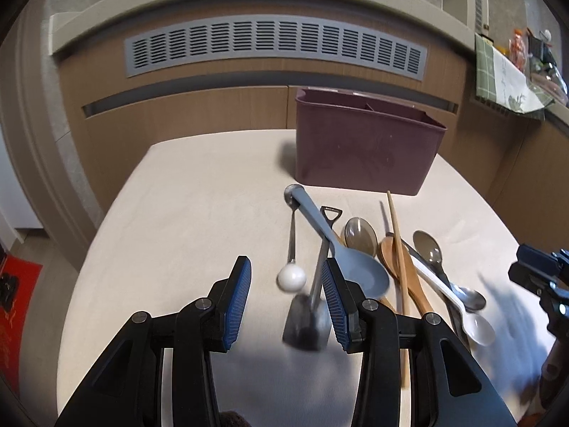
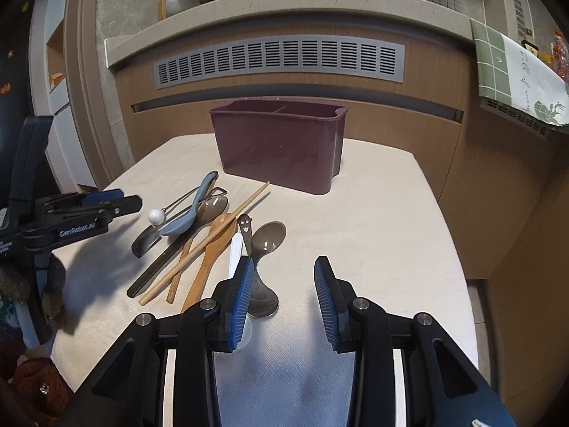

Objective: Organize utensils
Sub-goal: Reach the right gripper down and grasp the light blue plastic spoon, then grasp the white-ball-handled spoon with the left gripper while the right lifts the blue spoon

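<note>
Left hand-held gripper (image 1: 286,279) gapes above the shovel-shaped spoon (image 1: 306,320), not touching.

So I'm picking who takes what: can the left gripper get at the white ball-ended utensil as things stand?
Probably yes. The left gripper is open and empty, and the white ball lies just ahead between its fingers with nothing on top; the blue-grey spoon crosses only its far end.

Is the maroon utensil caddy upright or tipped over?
Upright. The maroon caddy stands on its base on the table, open top facing up, divider visible inside.
</note>
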`<control>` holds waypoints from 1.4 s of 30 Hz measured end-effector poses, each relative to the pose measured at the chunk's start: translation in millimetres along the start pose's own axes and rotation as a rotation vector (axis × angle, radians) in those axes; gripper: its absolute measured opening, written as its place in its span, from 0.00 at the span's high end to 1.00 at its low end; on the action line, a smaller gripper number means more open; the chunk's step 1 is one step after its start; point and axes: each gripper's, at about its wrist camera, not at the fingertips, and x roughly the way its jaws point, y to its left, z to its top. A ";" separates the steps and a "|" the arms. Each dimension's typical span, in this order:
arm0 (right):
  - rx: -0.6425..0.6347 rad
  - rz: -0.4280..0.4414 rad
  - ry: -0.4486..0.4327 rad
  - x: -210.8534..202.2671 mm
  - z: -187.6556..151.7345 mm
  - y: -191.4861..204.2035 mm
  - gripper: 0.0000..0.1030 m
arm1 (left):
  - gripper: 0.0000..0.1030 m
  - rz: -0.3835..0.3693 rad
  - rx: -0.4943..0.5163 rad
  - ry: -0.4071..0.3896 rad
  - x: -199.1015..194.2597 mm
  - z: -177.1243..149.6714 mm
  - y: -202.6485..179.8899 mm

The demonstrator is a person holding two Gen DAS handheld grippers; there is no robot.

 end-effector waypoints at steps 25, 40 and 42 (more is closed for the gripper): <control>-0.136 0.216 0.211 160.8 94.2 89.2 0.78 | 0.59 0.028 -0.146 -0.017 -16.7 -10.3 61.0; -0.058 0.149 0.142 132.8 86.4 53.9 0.92 | 0.58 -0.016 -0.071 0.025 7.1 -9.9 29.9; -0.019 0.125 0.118 113.5 75.5 33.6 0.92 | 0.58 -0.029 -0.041 0.052 16.0 -7.6 16.4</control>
